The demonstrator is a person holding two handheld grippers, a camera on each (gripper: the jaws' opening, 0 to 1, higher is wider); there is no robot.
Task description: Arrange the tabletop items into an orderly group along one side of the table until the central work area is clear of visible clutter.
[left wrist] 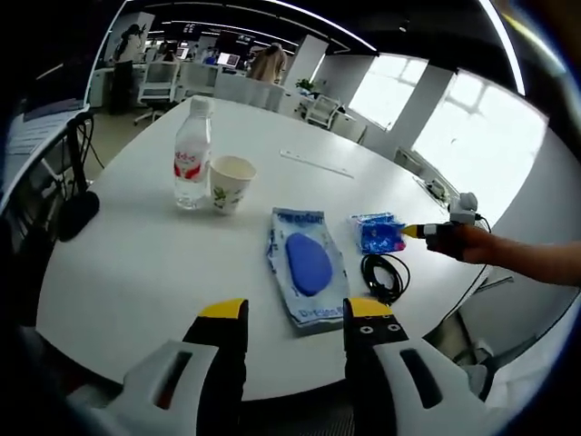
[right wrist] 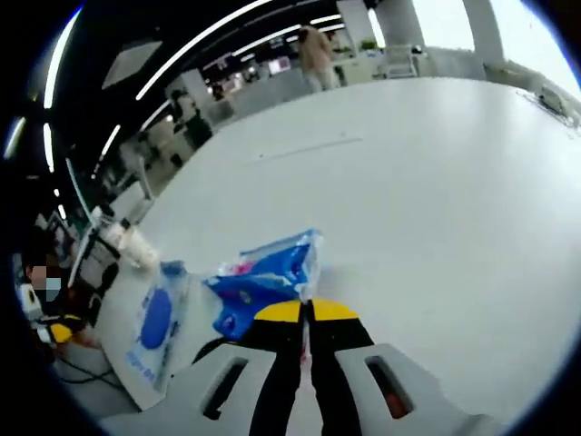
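Right gripper [right wrist: 306,313], jaws pressed together, pinches the small blue packet [right wrist: 263,283] on the tabletop [right wrist: 436,182] beside the black cable [left wrist: 385,274]. Left gripper [left wrist: 292,313] hangs spread, empty, near the wipes pack [left wrist: 306,263]. Best drag low toward bottle [left wrist: 192,154] and cup [left wrist: 230,183].

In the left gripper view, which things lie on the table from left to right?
Bottle → paper cup → wipes pack → cable. The small blue packet overlaps the cable's span, so I leave it out.
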